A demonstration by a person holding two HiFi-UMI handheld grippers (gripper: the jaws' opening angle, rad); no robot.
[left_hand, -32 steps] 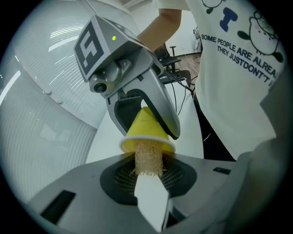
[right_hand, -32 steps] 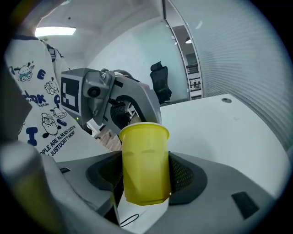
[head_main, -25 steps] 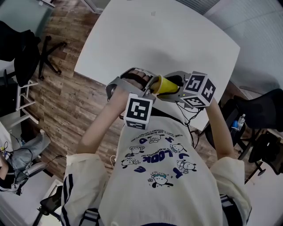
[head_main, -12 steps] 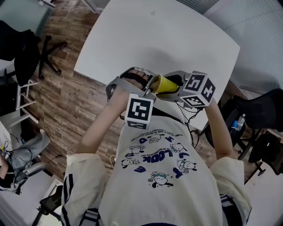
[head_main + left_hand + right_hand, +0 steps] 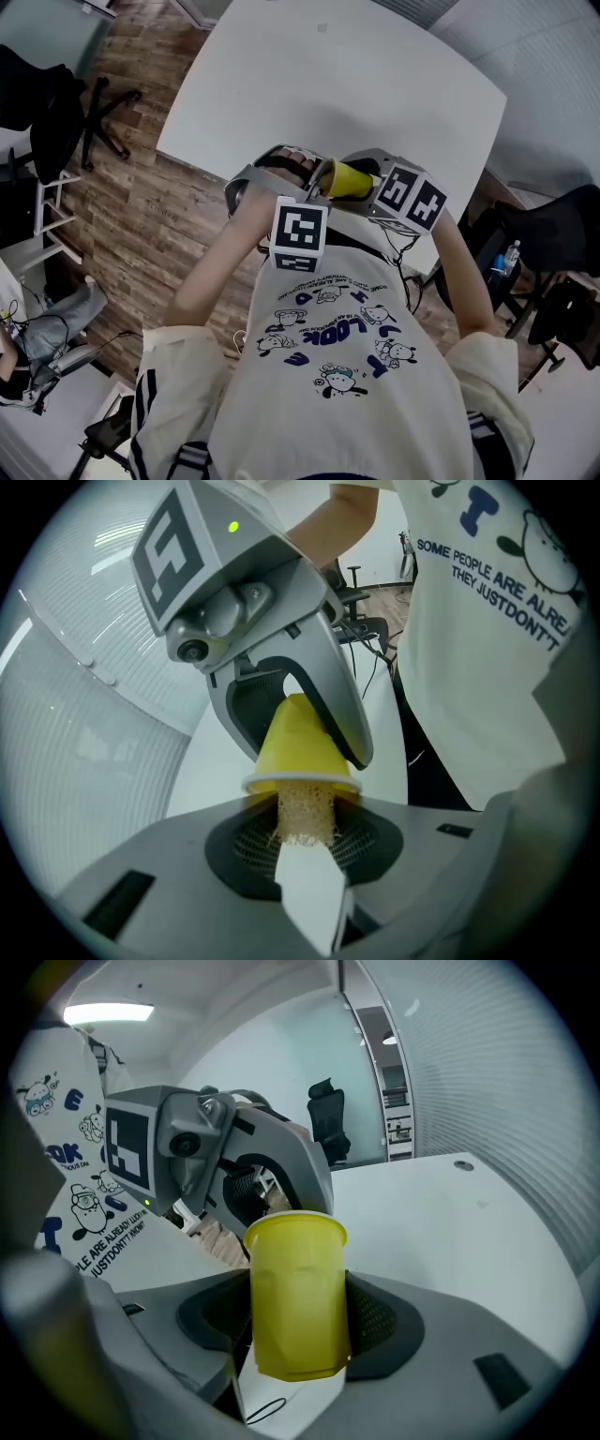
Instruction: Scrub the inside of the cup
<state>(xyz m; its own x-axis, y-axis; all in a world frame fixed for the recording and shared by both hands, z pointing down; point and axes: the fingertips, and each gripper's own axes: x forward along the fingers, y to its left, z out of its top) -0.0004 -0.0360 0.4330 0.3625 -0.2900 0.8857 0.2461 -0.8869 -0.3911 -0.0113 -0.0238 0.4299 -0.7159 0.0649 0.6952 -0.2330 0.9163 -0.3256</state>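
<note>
A yellow cup [image 5: 295, 1293] was held in the air over the near edge of the white bench [image 5: 328, 84], close in front of the person's printed shirt [image 5: 347, 375]. The cup was seen to be plain and tapered, narrower at the base, with a rolled rim round the mouth. In the right gripper view its thin wall was marked by shallow dents where it was squeezed. It was laid nearly on its side, with the mouth turned left.

The right claw [image 5: 295, 1335] was clamped on the lower part of the cup, one jaw against each side of the wall. The left claw [image 5: 305, 846] was closed on a tan, coarse, fibrous scrubber [image 5: 302, 808]. The scrubber's near end was pinched between the jaws and its far end was pushed through the mouth of the cup.

The inside of the cup was shown in no view. In the left gripper view the mouth was filled by the scrubber and seen nearly edge-on, so how deep the scrubber reached could not be told. Whether it touched the bottom or only the wall could not be made out either. In the head view the scrubber was hidden between the two claws, and the base of the cup was covered by the right claw. In the right gripper view only the outer wall and rim of the cup were presented. The far edge of the bench was cut off at the top of the head view.
</note>
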